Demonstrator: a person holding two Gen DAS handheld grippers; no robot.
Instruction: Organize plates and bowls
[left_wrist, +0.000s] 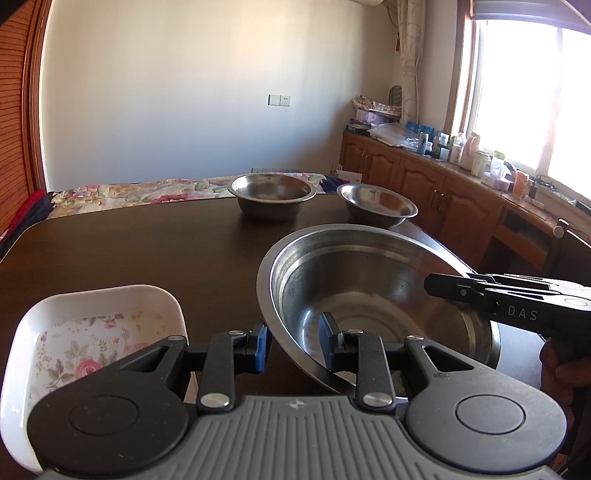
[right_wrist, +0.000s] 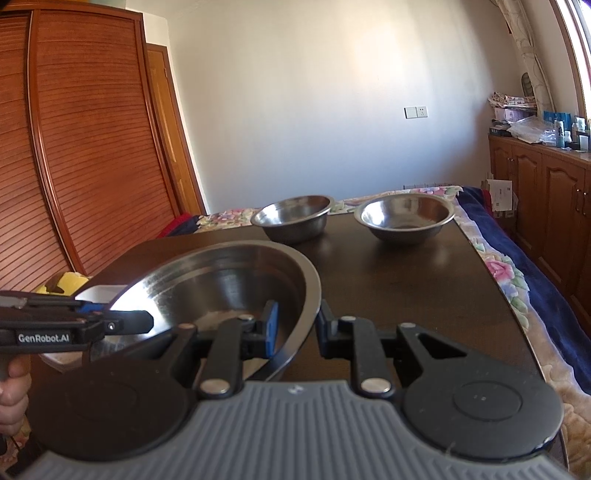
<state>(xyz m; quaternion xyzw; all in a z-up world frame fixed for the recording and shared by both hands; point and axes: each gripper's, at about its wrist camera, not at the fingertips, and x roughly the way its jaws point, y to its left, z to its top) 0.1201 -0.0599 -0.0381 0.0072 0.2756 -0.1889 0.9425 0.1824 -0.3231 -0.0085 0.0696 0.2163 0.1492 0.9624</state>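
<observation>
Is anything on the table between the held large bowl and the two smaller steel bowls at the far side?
Nothing visible: bare dark table lies between the large bowl and the two smaller bowls. The white floral dish sits off to its left.

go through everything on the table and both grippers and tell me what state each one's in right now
large steel bowl: empty, tilted, rim held on both sides
left gripper: jaws shut on the bowl's rim
right gripper: jaws shut on the opposite rim
flat-bottomed steel bowl: upright, empty
round steel bowl: upright, empty
white floral dish: upright, empty
dark table: bearing the dishes
</observation>
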